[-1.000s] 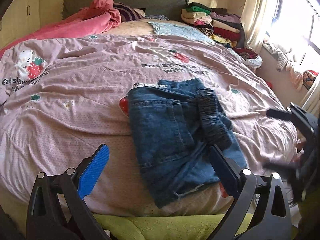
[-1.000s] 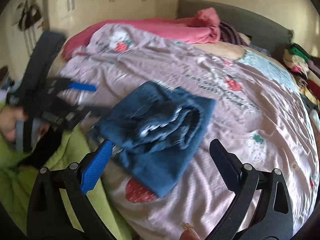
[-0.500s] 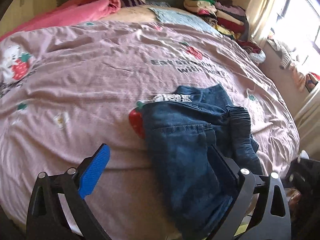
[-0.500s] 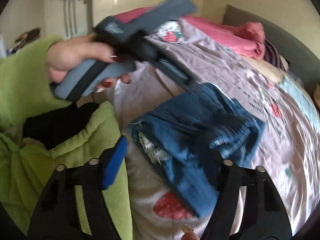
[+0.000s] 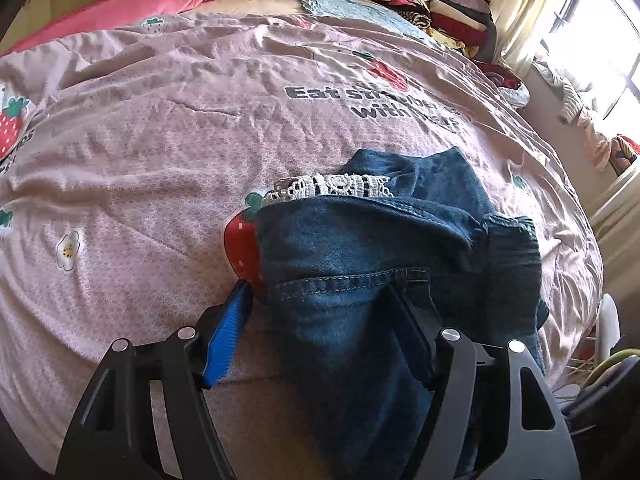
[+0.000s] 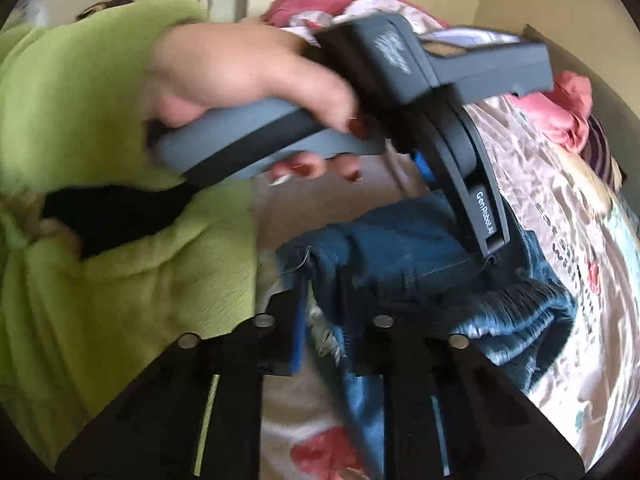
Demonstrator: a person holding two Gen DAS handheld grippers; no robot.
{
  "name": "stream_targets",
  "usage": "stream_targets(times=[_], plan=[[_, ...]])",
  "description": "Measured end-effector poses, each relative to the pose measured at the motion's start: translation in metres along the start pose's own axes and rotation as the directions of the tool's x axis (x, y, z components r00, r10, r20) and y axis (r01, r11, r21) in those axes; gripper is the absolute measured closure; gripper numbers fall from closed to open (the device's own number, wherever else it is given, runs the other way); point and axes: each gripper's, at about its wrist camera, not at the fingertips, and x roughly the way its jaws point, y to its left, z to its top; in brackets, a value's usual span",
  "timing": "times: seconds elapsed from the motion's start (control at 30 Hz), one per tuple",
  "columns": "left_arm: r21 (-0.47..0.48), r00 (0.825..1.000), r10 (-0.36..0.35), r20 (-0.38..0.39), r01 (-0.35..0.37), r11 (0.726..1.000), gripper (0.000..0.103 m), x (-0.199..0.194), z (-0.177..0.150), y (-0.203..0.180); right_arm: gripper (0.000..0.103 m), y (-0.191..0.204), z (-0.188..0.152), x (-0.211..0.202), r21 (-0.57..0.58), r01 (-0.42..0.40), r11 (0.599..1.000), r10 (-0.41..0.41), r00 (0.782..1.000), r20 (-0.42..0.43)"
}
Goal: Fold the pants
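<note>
Pants (image 5: 360,264) bunched lower centre; right gripper (image 6: 324,312) pinching the near hem, left gripper (image 5: 320,300) closing, straddling denim to lift.

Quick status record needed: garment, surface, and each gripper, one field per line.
garment: folded blue denim pants, white lace trim showing at the far edge
surface: pink strawberry-print bedspread
left gripper: jaws closing, pants' near left edge between them
right gripper: shut on pants' near edge
left hand: grips the grey handle
background: stacked clothes pile
</note>
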Motion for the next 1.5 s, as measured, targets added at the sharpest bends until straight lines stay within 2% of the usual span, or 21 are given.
stream_targets(times=[0.13, 0.23, 0.37, 0.43, 0.57, 0.8, 0.83, 0.87, 0.9, 0.97, 1.3, 1.5], plan=[[-0.007, 1.000, -0.012, 0.008, 0.013, 1.000, 0.030, 0.004, 0.001, 0.001, 0.097, 0.000, -0.023, 0.014, 0.052, -0.003, 0.999, 0.006, 0.998, -0.068], [-0.015, 1.000, -0.015, 0.019, 0.015, 1.000, 0.028, 0.002, -0.002, 0.001, 0.096, -0.005, -0.029, 0.016, 0.160, -0.031, 0.987, 0.038, 0.998, -0.042], [-0.015, 0.999, -0.007, 0.037, 0.007, 1.000, 0.025, -0.004, -0.005, -0.002, 0.091, -0.004, -0.027, 0.008, 0.188, -0.035, 0.982, 0.043, 0.998, -0.038], [-0.009, 0.999, -0.003, 0.048, 0.003, 1.000, 0.025, -0.008, -0.008, -0.004, 0.087, -0.008, -0.021, 0.000, 0.203, -0.036, 0.979, 0.042, 0.999, -0.025], [-0.011, 0.998, -0.018, 0.068, 0.019, 1.000, 0.025, -0.018, -0.013, -0.007, 0.063, -0.007, -0.012, -0.022, 0.237, -0.032, 0.971, 0.029, 0.999, 0.016], [-0.013, 0.994, -0.004, 0.110, 0.006, 1.000, 0.025, -0.037, -0.021, -0.010, 0.057, -0.011, -0.010, -0.055, 0.274, 0.024, 0.961, -0.039, 0.998, 0.049], [-0.014, 0.994, 0.001, 0.113, 0.001, 1.000, 0.013, -0.038, -0.021, -0.010, 0.055, -0.014, -0.010, -0.059, 0.280, 0.034, 0.959, -0.052, 0.997, 0.057], [-0.019, 0.993, 0.009, 0.120, -0.007, 1.000, 0.007, -0.041, -0.023, -0.010, 0.051, -0.013, -0.010, -0.062, 0.286, 0.037, 0.957, -0.058, 0.996, 0.065], [-0.021, 0.992, 0.009, 0.126, -0.006, 1.000, 0.007, -0.043, -0.023, -0.010, 0.046, -0.015, -0.008, -0.063, 0.293, 0.040, 0.955, -0.065, 0.995, 0.074], [-0.022, 0.991, 0.005, 0.135, -0.002, 1.000, 0.007, -0.048, -0.025, -0.010, 0.043, -0.008, -0.004, -0.066, 0.308, 0.044, 0.950, -0.078, 0.992, 0.099], [-0.016, 0.981, 0.028, 0.191, -0.025, 1.000, 0.007, -0.074, -0.033, -0.017, 0.025, -0.026, -0.010, -0.089, 0.376, 0.105, 0.921, -0.178, 0.970, 0.165], [-0.014, 0.974, 0.054, 0.218, -0.052, 0.999, 0.005, -0.086, -0.038, -0.020, 0.021, -0.033, -0.015, -0.102, 0.426, 0.144, 0.893, -0.243, 0.952, 0.187]])
